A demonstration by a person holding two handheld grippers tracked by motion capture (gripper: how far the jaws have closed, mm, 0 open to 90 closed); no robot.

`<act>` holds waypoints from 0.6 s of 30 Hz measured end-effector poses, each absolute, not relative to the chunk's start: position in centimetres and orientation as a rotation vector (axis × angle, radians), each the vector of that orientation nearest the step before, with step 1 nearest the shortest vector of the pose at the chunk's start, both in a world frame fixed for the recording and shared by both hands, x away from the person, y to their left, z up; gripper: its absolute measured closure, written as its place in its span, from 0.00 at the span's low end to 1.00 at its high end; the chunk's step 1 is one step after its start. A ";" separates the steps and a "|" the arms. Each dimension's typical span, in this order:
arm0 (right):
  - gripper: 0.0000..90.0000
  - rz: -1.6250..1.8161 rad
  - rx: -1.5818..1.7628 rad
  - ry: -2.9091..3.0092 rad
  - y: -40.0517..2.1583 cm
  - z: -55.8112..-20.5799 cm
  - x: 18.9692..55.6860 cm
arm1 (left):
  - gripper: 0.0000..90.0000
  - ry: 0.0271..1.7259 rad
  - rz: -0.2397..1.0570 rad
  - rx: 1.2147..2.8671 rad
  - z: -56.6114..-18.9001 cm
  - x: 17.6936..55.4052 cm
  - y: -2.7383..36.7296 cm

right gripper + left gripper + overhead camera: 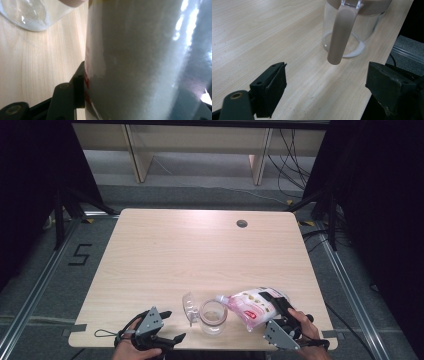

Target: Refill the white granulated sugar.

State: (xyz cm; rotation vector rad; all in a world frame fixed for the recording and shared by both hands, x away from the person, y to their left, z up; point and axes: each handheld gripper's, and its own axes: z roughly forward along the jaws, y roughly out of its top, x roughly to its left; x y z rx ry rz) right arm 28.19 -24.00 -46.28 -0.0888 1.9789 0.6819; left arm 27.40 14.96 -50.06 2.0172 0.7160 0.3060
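The tabletop (165,260) is pale wood-grain laminate, smooth with a soft sheen. The jar (213,316) is clear glass or plastic, glossy, its handle (340,35) a matt beige plastic. The bag (250,304) is glossy, crinkled plastic film, printed pink and white. Both grippers' jaws are matt black plastic, with a grey metal-looking plate (150,321) on top.

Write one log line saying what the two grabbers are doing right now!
right gripper: shut on bag, tilted toward jar | left gripper: open, empty, beside jar | lid: off, on table
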 end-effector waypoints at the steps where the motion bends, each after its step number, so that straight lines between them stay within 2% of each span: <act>1: 0.53 0.657 -0.134 1.965 -24.0 -46.1 28.3 | 0.18 0.710 0.308 2.019 -50.0 27.4 15.0; 18: 0.53 0.522 -0.264 1.937 -23.0 -46.2 27.6 | 0.18 0.733 0.311 2.014 -50.2 27.4 15.0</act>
